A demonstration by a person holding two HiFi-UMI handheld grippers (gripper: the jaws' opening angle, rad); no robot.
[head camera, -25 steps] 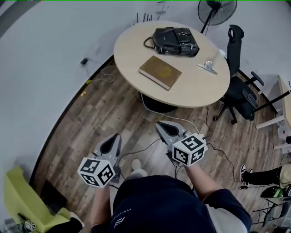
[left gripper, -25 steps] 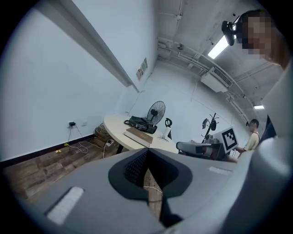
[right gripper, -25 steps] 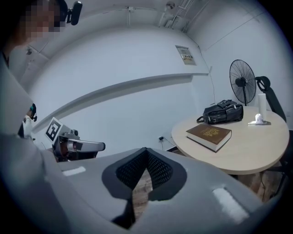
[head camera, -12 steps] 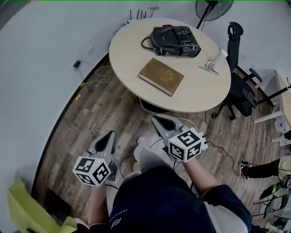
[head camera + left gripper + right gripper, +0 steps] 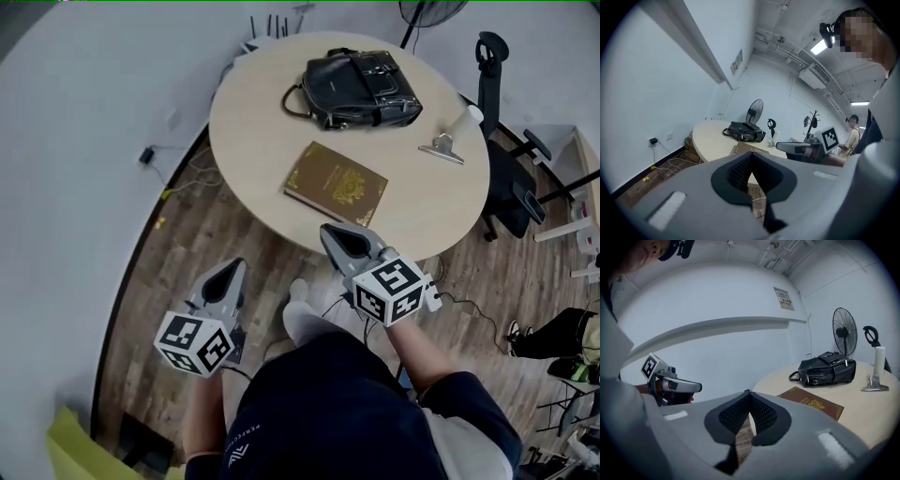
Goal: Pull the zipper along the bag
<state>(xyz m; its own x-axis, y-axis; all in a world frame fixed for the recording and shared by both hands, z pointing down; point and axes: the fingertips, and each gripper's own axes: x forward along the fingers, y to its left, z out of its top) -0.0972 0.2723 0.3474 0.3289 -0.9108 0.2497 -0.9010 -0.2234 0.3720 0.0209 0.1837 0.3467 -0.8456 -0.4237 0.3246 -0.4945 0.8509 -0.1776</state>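
Vs a second back: closer in on the round table (image 5: 246, 131), which sits bigger and lower in the head view. Right gripper (image 5: 330, 231) tip now overlapping the table's near edge in that view. Left gripper (image 5: 231, 268) over the wood floor (image 5: 178, 272), left of the right one and short of the table. Both closed tight with nothing between the jaws, same as before.

Bag (image 5: 354, 87): black leather, lying on the far part of the table. Handle loop sticking out to the left, metal buckles on the front flap. Zipper too small to make out. Well apart from both grippers, untouched.

Count on the table: one bag; one brown book (image 5: 336, 183) with gold print, near side of the bag; one metal clip (image 5: 442, 148) at the right; one white cylinder (image 5: 466, 120) at the clip's far end, touching or not can't tell. Off the table: one black office chair (image 5: 511, 178) at the right, one standing fan (image 5: 427, 9) on the far side. Two grippers.
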